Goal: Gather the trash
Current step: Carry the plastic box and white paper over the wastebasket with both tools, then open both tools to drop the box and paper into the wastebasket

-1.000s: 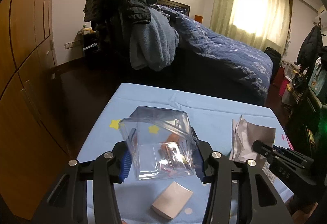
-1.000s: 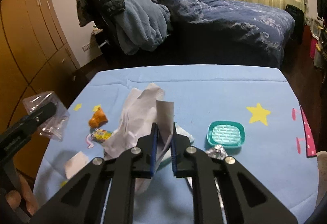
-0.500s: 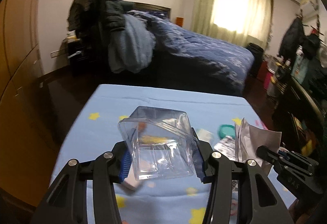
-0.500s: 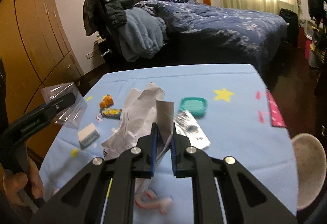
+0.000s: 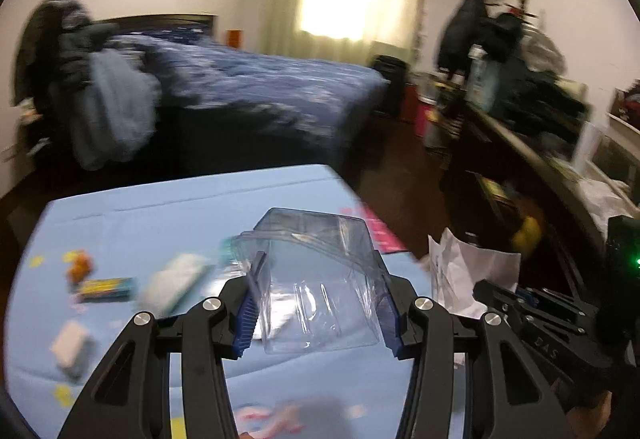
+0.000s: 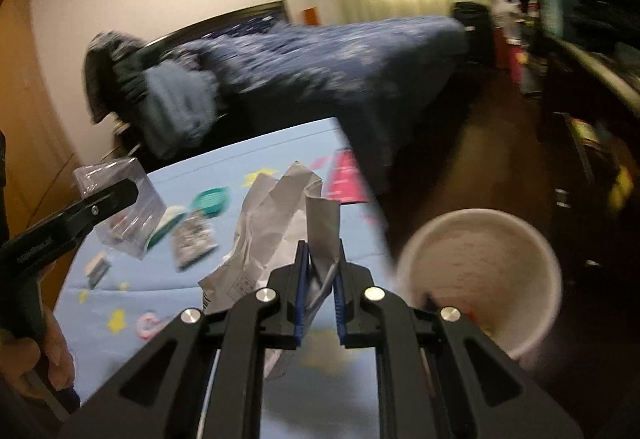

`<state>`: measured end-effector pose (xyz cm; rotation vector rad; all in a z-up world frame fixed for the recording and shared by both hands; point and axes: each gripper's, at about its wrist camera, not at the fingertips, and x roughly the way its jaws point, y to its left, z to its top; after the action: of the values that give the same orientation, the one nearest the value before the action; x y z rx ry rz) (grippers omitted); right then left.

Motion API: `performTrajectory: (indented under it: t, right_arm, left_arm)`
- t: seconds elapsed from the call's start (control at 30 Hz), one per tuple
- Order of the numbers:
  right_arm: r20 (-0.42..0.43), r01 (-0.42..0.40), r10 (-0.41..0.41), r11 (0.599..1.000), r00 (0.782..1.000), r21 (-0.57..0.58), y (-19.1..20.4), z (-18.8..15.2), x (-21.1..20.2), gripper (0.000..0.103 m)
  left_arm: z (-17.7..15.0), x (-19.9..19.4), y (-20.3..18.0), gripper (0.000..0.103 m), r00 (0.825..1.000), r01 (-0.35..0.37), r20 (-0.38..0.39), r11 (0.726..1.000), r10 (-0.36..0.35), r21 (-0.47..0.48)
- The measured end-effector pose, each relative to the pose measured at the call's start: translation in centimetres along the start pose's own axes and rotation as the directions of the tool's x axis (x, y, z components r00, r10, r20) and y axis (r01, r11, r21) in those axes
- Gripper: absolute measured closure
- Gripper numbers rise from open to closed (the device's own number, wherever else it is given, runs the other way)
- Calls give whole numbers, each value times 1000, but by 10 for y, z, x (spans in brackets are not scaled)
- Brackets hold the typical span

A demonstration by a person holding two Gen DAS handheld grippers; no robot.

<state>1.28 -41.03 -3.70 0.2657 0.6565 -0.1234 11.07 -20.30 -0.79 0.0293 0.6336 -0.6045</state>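
My left gripper (image 5: 318,295) is shut on a clear plastic box (image 5: 316,287) and holds it above the blue table (image 5: 160,207). The box also shows in the right wrist view (image 6: 120,207). My right gripper (image 6: 320,279) is shut on a crumpled white paper wrapper (image 6: 280,223), which also shows in the left wrist view (image 5: 464,271), near the table's right edge. A white trash bin (image 6: 480,271) stands on the floor just right of the table, beside my right gripper.
On the table lie an orange toy (image 5: 78,267), a colourful wrapper (image 5: 106,285), a white packet (image 5: 176,283), a small white block (image 5: 70,343), a teal dish (image 6: 210,199) and a foil packet (image 6: 192,243). A bed (image 5: 260,95) lies behind; a cluttered desk (image 5: 540,143) runs along the right.
Both grippers have swung to the right with their loads. The white bin has come much closer in the right wrist view, and the table's items have slid left.
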Motion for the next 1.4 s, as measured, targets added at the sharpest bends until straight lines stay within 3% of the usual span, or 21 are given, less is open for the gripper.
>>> performTrajectory:
  t: [0.23,0.5,0.63,0.7,0.9,1.07,1.17,1.3,1.4]
  right_arm:
    - [45,145,-149,985,988,90,-76,-3,-20,90]
    - [19,264,-270,951,963,161,-145,-12,-13,90]
    - [-6,298,-302,939,953,171,-164,-14,5,90]
    - [-18,306,-308,936,951,172,-171,-16,14,90]
    - [-39,330,-329,931,944,156,-177,-20,36,85]
    - [-30,331,-330,931,943,153,-177,-23,37,72]
    - [-26,327,-327,931,945,159,-176,-23,33,71]
    - [-11,302,-304,938,952,169,-163,-20,17,67]
    - [36,250,-258,957,966,147,-137,-15,-2,53]
  left_arm:
    - [14,39,-70,53,988,155,-36,985,-153,73]
    - [17,95,-157,52,975,222,-72,956,-212,192]
    - [15,121,-178,49,970,239,-105,950,-221,203]
    - [13,130,-183,41,971,232,-107,951,-214,203]
    - [13,144,-182,33,967,239,-132,953,-217,184]
    - [14,142,-181,31,966,246,-125,954,-227,169]
    - [18,133,-171,30,968,242,-108,958,-227,153]
    - [19,108,-144,25,978,200,-84,973,-190,119]
    - [15,82,-114,20,994,100,-42,989,-96,108]
